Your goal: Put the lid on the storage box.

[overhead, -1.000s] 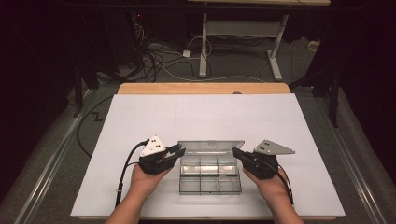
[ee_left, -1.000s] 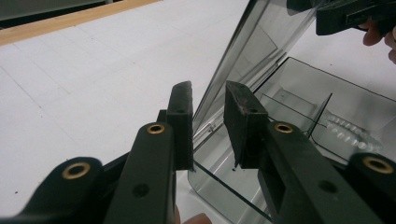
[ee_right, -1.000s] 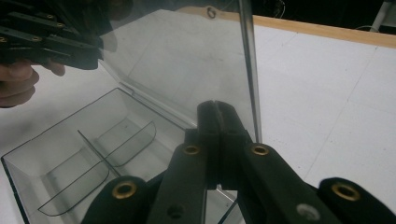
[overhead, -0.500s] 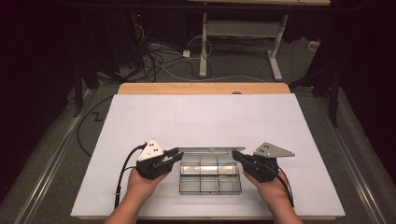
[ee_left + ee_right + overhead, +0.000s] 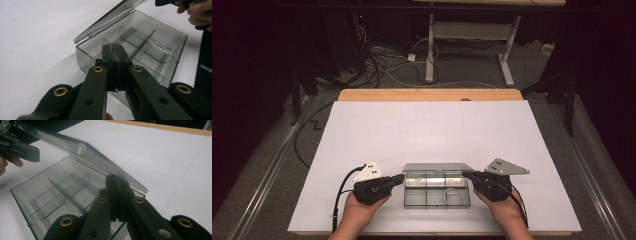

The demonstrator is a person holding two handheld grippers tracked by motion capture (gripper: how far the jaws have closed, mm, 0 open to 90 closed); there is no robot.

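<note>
From above, we see the clear plastic box with dividers near the table's front edge, its lid lower than before. Left gripper: jaws closed, empty. Right gripper: closed, under the lid.

White table cover, wooden table edge, floor cables, desk frame

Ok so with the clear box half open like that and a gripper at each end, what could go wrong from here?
1. The lid is only partly raised and blurred in the right gripper view; it could drop shut.
2. Both grippers, left gripper and right gripper, have shut jaws pressed at the ends of the compartment box; uneven pushing may slide or twist it on the smooth white table.
3. The small white beads in one compartment could spill if the box tips.
</note>
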